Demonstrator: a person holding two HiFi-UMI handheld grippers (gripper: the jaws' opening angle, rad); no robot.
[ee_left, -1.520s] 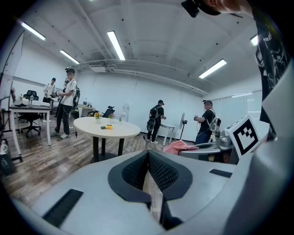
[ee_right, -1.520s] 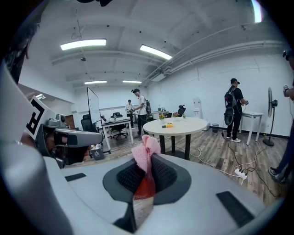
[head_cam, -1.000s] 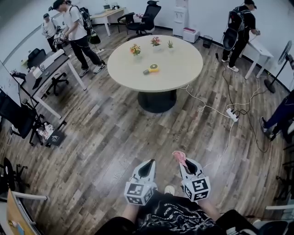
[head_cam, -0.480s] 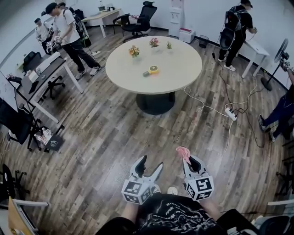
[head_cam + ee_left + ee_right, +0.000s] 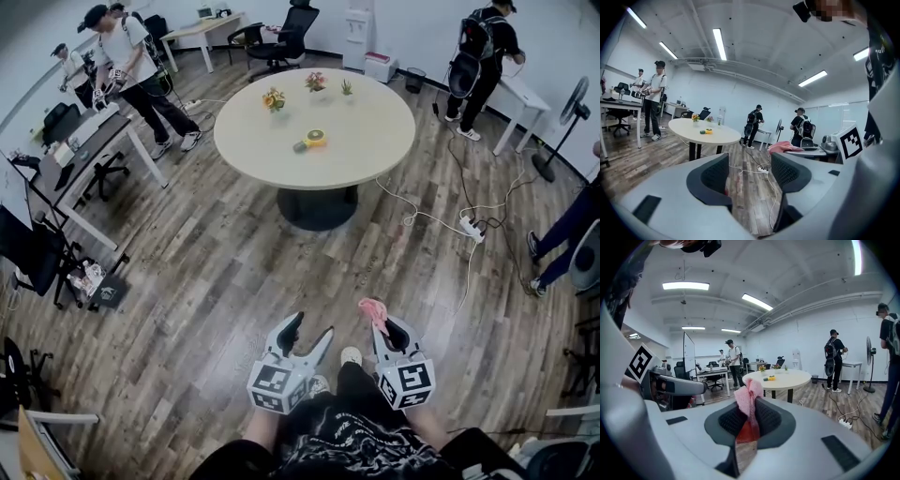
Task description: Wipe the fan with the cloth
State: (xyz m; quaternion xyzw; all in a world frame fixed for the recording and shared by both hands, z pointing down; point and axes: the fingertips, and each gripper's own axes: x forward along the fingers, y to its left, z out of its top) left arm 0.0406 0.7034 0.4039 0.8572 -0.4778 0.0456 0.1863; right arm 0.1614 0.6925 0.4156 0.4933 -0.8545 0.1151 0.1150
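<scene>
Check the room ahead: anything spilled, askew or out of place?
Nothing looks spilled or broken. The one untidy spot is the floor right of the round table: a white power strip lies in the open, with loose cables trailing to it from the table's base, possibly a trip hazard.

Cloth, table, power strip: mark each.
Cloth [image 5: 749, 397], right gripper view, bunched top.
Table [image 5: 366, 127], head view, bare top.
Power strip [image 5: 473, 233], head view, its body.
</scene>
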